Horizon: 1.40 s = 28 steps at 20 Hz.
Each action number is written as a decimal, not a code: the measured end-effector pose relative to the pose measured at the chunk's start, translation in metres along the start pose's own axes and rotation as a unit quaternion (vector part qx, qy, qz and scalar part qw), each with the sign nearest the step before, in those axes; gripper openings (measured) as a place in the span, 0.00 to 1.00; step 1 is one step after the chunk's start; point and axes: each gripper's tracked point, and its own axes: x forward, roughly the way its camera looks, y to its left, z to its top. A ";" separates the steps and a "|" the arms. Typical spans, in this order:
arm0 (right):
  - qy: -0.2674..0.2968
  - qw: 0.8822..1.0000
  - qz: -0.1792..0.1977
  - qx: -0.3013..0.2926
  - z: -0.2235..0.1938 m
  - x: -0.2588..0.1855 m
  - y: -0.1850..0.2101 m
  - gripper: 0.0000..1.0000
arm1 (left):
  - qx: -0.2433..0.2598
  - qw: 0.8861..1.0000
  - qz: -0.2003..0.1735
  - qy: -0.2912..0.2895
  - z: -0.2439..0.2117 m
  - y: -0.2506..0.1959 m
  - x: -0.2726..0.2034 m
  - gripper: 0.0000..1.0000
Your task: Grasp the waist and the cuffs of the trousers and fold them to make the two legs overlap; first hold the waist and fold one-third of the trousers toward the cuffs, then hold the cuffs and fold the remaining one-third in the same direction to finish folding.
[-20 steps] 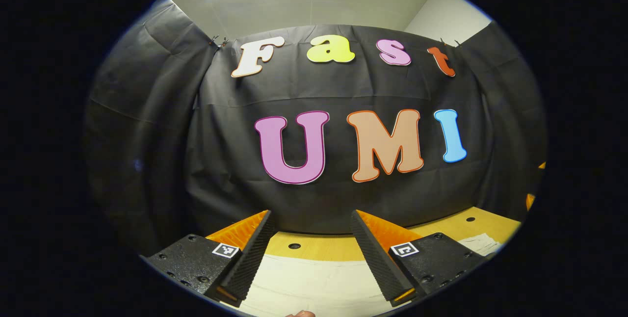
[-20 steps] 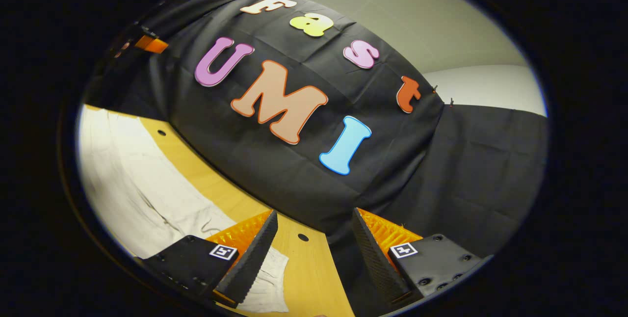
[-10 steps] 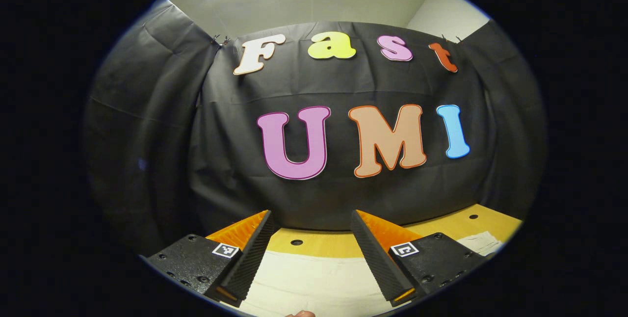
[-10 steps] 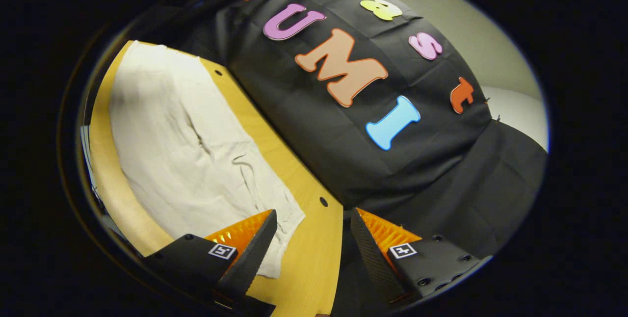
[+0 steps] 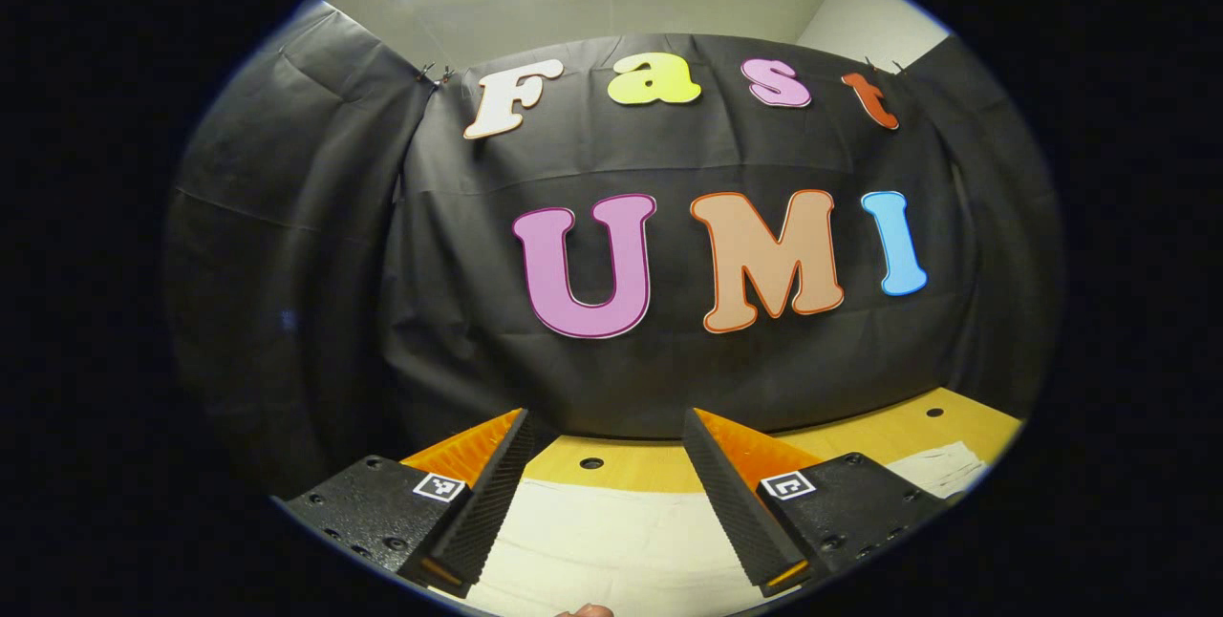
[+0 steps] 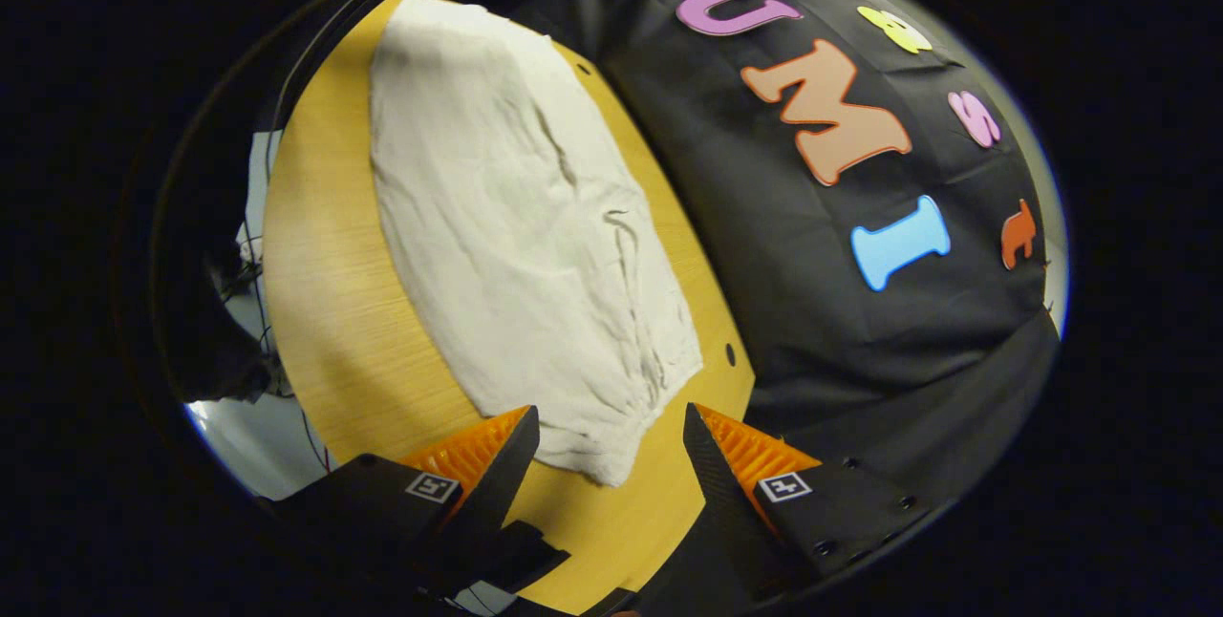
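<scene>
Off-white trousers (image 6: 521,225) lie spread along the wooden table (image 6: 334,311) in the right gripper view, their near end wrinkled and gathered. My right gripper (image 6: 608,450) hovers above that near end, open, with nothing between its fingers. In the left gripper view, a pale stretch of the trousers (image 5: 611,541) lies on the table (image 5: 631,464) below my left gripper (image 5: 607,459), which is open and empty and faces the back wall. A small piece of the trousers (image 5: 941,464) peeks out at the right.
The black cloth wall stands close behind the table's far edge in both views. Small holes (image 6: 730,350) dot the tabletop near that edge. Past the table's left edge in the right gripper view are the floor and some cables (image 6: 248,273).
The right gripper has swung and tilted down over the table, bringing the whole length of the trousers into sight. The left gripper has tipped down only slightly.
</scene>
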 end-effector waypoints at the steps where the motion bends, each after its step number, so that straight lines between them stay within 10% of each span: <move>1: 0.004 1.000 0.015 -0.006 -0.003 0.002 0.007 0.98 | 0.004 1.000 0.002 0.001 -0.002 0.002 0.000 0.96; 17: 0.022 0.994 0.070 -0.086 -0.001 0.049 0.031 0.92 | 0.042 0.999 0.029 0.016 -0.016 0.026 -0.004 0.96; 24: 0.060 0.991 0.056 -0.108 -0.002 0.073 0.044 0.23 | 0.055 0.998 0.029 0.017 -0.018 0.031 -0.006 0.96; 27: 0.077 0.992 0.060 -0.074 -0.001 0.070 0.043 0.12 | 0.060 0.997 0.025 0.027 -0.030 0.034 -0.007 0.96; 28: 0.084 0.993 0.066 -0.054 -0.002 0.072 0.043 0.22 | 0.072 0.997 0.021 0.030 -0.034 0.037 -0.008 1.00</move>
